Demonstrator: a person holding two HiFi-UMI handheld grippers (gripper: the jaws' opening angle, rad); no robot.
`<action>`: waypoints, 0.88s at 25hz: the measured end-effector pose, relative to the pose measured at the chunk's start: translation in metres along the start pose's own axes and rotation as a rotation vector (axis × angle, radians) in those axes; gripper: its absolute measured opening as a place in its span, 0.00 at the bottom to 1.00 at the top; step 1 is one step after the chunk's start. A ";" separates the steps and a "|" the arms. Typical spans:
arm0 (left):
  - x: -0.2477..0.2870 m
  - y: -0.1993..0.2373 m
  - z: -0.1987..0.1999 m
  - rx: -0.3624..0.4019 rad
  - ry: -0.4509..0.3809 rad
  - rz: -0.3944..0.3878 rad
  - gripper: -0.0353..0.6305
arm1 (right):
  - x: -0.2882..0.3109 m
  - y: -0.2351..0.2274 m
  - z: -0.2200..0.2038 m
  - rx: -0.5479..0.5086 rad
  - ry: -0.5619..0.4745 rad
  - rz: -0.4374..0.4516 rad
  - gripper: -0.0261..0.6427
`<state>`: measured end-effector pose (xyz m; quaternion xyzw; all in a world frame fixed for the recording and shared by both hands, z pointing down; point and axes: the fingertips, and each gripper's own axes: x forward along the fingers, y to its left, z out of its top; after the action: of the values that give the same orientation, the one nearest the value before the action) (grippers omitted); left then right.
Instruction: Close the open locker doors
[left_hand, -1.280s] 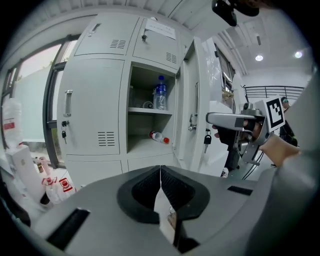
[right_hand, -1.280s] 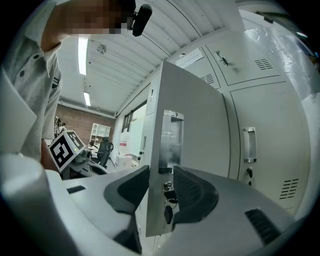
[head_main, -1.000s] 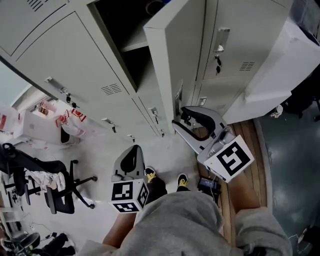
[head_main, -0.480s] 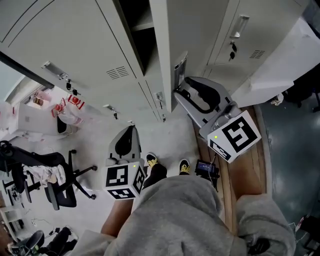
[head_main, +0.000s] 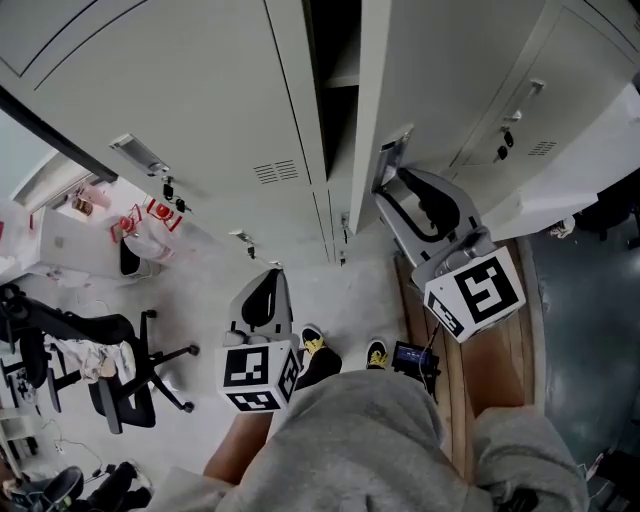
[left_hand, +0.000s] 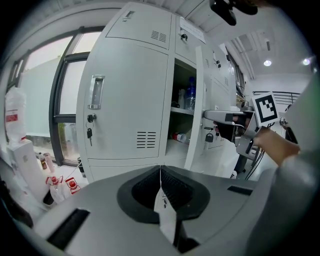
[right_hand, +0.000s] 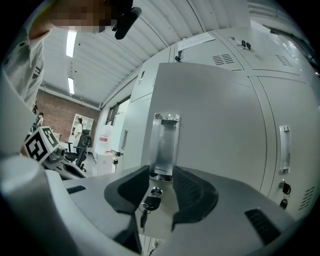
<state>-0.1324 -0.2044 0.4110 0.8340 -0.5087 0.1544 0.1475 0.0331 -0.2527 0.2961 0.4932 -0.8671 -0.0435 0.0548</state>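
Writing: I am finding nothing legible. The paper sheet (right_hand: 196, 40) on an upper locker is showing print too small for me to read. The white bag (left_hand: 14, 117) by the window is showing a red patch, also unreadable. The marker cube (head_main: 475, 292) is showing only black square patterns.

Door: The open locker door (head_main: 420, 70) is standing mid-bank and nearly shut. In the head view it is leaving a narrow dark strip of locker interior (head_main: 335, 50) on its left. Bottles (left_hand: 190, 95) are sitting on the shelf inside.

Change: A second ago the door was standing wide, with a broad wedge of interior showing. Now it is lying much closer to its frame. The right claw has travelled in with it, and both claws are sitting nearer the lockers.

Right claw: The right claw (right_hand: 161, 172) is standing narrowly apart and gripping nothing. Its jaws are framing the door's metal handle plate (right_hand: 165, 142) and the key (right_hand: 149, 202) hanging in the lock below. The tips are sitting right up at the door face beside the handle. I am not able to tell whether they are pressing on it.

Left claw: The left claw (left_hand: 160, 170) is sitting fully closed and holding nothing. It is hanging low in front of the shut lockers to the left, well apart from the door.
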 end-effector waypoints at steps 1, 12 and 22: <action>0.001 0.006 0.001 0.001 0.000 0.003 0.07 | 0.005 -0.001 0.000 -0.007 0.001 -0.011 0.27; 0.012 0.058 0.010 -0.004 -0.007 0.011 0.07 | 0.055 -0.014 0.003 0.006 -0.003 -0.113 0.27; 0.025 0.092 0.010 -0.006 0.014 -0.004 0.07 | 0.086 -0.032 0.002 0.006 0.020 -0.217 0.27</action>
<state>-0.2031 -0.2692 0.4202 0.8335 -0.5065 0.1582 0.1539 0.0161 -0.3430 0.2940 0.5849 -0.8080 -0.0415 0.0568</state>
